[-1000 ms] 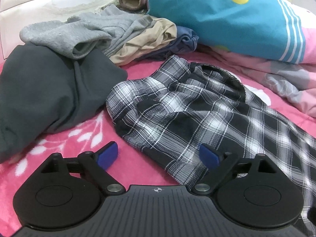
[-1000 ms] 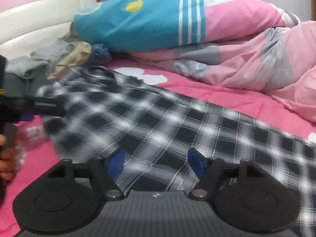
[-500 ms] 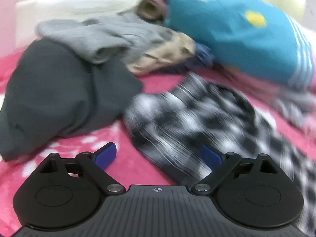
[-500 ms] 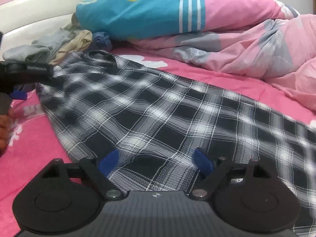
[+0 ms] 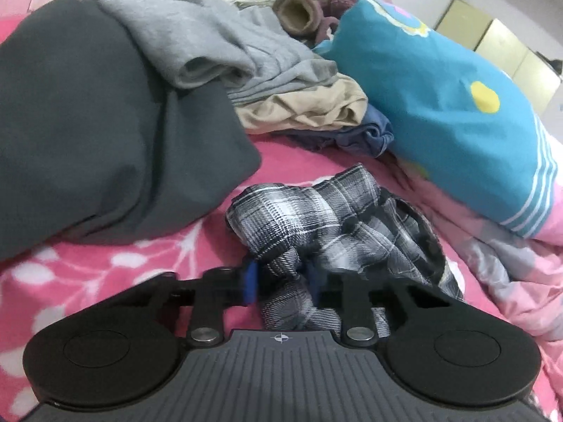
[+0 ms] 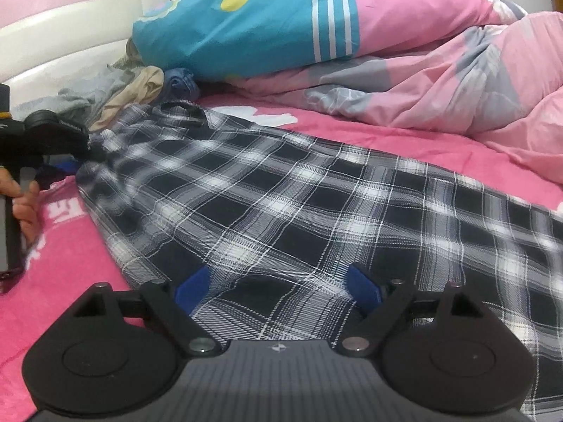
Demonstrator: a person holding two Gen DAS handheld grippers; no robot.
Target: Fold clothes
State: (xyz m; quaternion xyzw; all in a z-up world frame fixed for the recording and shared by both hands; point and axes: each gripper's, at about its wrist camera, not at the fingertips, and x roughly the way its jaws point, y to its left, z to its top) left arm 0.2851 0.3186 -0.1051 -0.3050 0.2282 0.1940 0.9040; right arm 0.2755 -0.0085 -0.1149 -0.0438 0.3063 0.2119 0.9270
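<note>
Here we see the left gripper (image 5: 281,281) closing, pinching the plaid garment (image 5: 316,218); right gripper (image 6: 278,286) spread wide over it.

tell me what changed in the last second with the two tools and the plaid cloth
The left tool has gone from wide open to closing, with a bunched fold at the end of the plaid garment between its pads; that end is now gathered up instead of lying flat. The right tool opened a little wider and sits open over the garment's flat part. The clothes pile, the blue pillow and the pink sheet stayed put.
</note>
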